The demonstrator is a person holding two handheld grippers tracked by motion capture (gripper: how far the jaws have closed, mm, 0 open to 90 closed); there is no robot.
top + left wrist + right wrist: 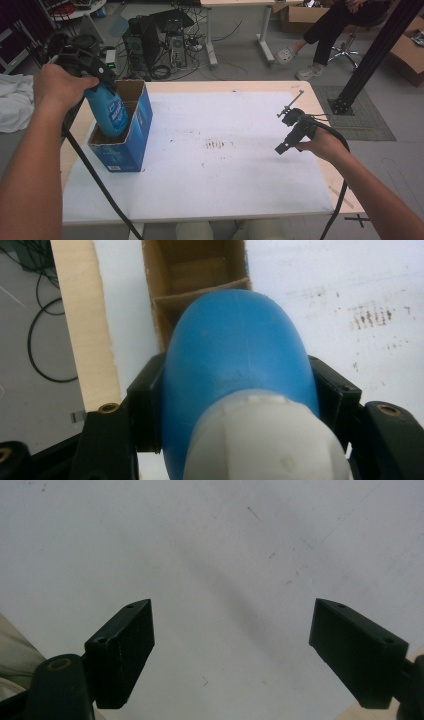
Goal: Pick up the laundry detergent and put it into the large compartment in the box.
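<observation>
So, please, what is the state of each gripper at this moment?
Left gripper: closed on the blue bottle, above the blue cardboard box.
Right gripper: open, holding nothing, over the white table cover.

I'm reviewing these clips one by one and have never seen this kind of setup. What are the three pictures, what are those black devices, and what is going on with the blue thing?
There is no robot here: a person holds a two-jaw handheld gripper in each hand. The high view looks down on the table from above the person. The other two pictures come from cameras riding on each gripper, looking along its black jaws.

The left gripper is clamped on a blue bottle with a white cap, its lower end inside an open blue cardboard box at the table's left. The right gripper is open and holds nothing, over the stained white sheet covering the table.
</observation>
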